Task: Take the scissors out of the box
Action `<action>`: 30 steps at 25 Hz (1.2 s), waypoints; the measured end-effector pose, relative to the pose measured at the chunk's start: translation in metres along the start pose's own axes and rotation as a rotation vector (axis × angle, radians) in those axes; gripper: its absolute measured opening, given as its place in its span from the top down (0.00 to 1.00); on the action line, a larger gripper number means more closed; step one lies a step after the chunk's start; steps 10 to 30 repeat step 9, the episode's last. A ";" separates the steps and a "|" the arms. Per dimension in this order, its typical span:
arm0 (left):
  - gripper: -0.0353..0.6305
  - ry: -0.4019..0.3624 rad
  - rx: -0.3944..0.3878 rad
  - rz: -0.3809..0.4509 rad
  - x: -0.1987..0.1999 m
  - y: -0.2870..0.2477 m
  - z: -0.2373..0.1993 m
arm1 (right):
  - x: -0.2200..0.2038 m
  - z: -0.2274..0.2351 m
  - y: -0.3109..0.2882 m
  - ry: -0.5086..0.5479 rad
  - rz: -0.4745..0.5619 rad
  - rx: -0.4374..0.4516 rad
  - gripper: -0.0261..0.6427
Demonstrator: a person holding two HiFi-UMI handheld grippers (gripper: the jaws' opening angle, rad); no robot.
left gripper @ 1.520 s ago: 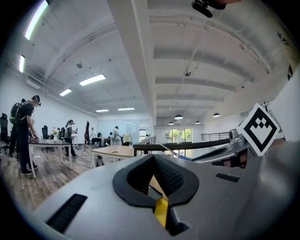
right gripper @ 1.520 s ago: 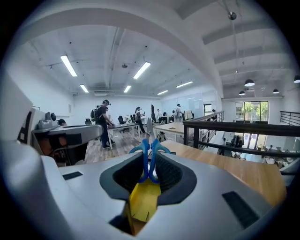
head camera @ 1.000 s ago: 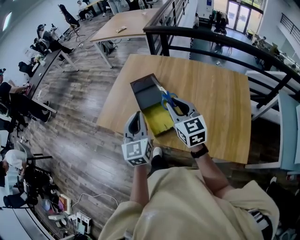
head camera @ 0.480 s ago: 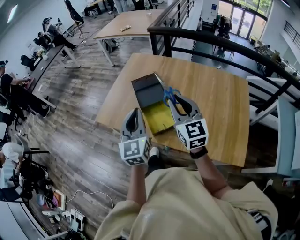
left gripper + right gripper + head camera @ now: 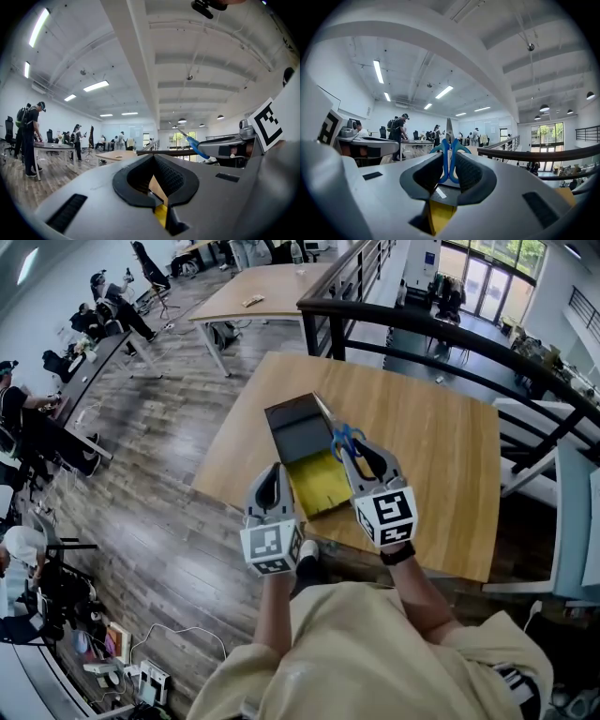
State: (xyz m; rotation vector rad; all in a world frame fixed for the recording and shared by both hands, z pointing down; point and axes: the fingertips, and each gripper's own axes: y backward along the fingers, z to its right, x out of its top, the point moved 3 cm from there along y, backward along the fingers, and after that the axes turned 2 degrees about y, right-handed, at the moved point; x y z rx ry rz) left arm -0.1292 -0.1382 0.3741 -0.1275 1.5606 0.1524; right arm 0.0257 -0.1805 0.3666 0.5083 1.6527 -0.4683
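An open box (image 5: 315, 486) with a yellow inside and a dark raised lid (image 5: 298, 430) lies on the wooden table (image 5: 441, 456). Blue-handled scissors (image 5: 343, 438) hang just above the box's right edge. My right gripper (image 5: 353, 448) is shut on their handles (image 5: 449, 152), and the blades point away from me. My left gripper (image 5: 272, 476) hovers level at the box's near left corner. A narrow gap between its pads (image 5: 174, 180) shows yellow and tan. I cannot tell whether it pinches the box wall. The scissors (image 5: 197, 146) also show at the right of the left gripper view.
A black metal railing (image 5: 441, 329) runs behind the table, with white chairs (image 5: 562, 484) to its right. The table's near edge is under my hands, with plank floor (image 5: 159, 521) to the left. Other desks and people are far off at the left.
The right gripper has tilted a little with the scissors still in it. Both hands otherwise keep their places over the box.
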 end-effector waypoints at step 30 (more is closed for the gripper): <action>0.94 0.007 -0.012 -0.035 -0.012 -0.030 -0.018 | -0.014 0.009 -0.033 -0.020 -0.034 -0.015 0.84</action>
